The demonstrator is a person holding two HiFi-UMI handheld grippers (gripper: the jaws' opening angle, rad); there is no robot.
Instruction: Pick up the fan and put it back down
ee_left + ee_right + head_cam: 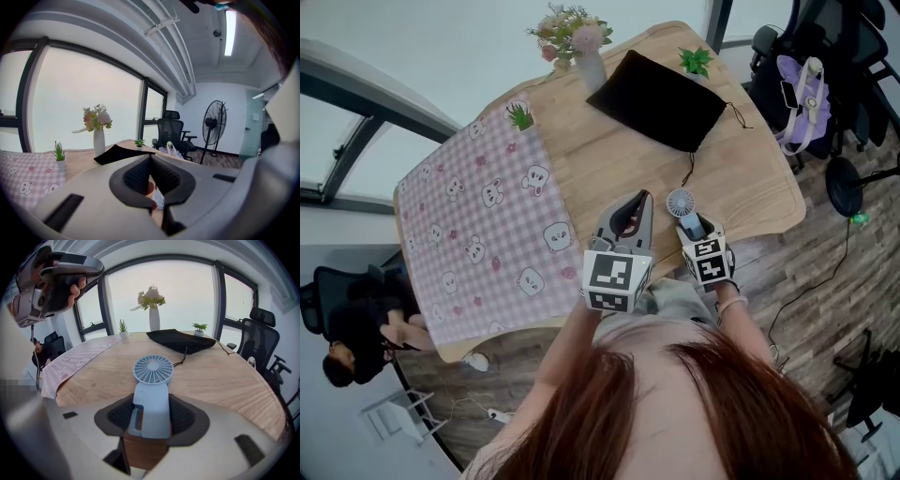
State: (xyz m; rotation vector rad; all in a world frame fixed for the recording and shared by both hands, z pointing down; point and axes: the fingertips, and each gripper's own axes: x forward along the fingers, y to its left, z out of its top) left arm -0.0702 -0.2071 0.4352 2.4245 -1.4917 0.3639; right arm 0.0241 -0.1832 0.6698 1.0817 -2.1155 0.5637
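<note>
Just this side of the black fabric pouch (661, 98), the pale-blue plastic handheld fan (152, 394) is clamped by its handle in the right gripper (151, 414); left gripper (638, 201) closed, empty. Set down tilted, its top-heavy head could topple it, imo.

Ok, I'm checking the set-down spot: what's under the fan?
Only bare wooden table shows around and below the blue fan. The patch beneath its handle is covered by the fan itself and the right tongs.
</note>
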